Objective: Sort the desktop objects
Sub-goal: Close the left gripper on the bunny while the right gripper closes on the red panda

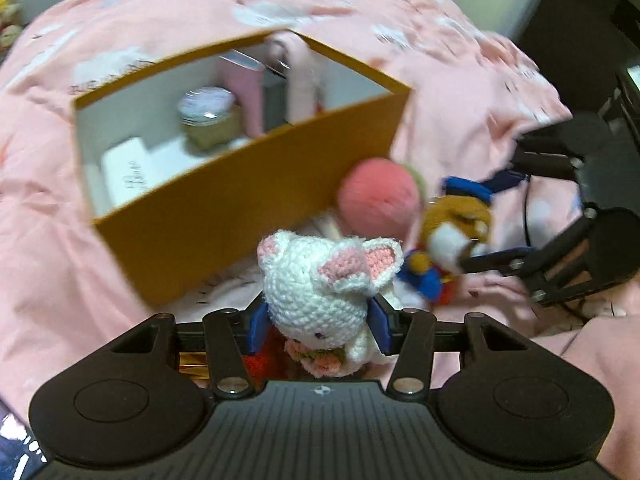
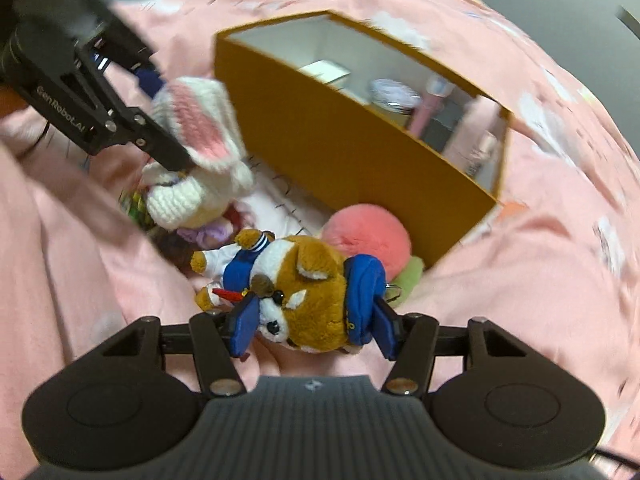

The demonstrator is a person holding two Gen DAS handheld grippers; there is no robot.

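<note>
My left gripper (image 1: 318, 326) is shut on a white crocheted bunny (image 1: 320, 280) with pink ears; it also shows in the right wrist view (image 2: 200, 160). My right gripper (image 2: 314, 326) is shut on a brown and white plush dog (image 2: 304, 300) with a blue cap; the dog shows in the left wrist view (image 1: 452, 236) too. An open orange box (image 1: 248, 208) lies just beyond both toys on the pink bedspread. It holds a glass jar (image 1: 208, 120), a white box (image 1: 128, 168) and pink bottles (image 1: 300, 80).
A pink fluffy ball (image 2: 366, 236) with a green part lies against the orange box (image 2: 360, 148) wall, between the two toys. More small toys lie under the bunny (image 2: 208, 236). The pink bedspread (image 2: 540, 280) is rumpled all around. Dark furniture (image 1: 592, 20) stands far right.
</note>
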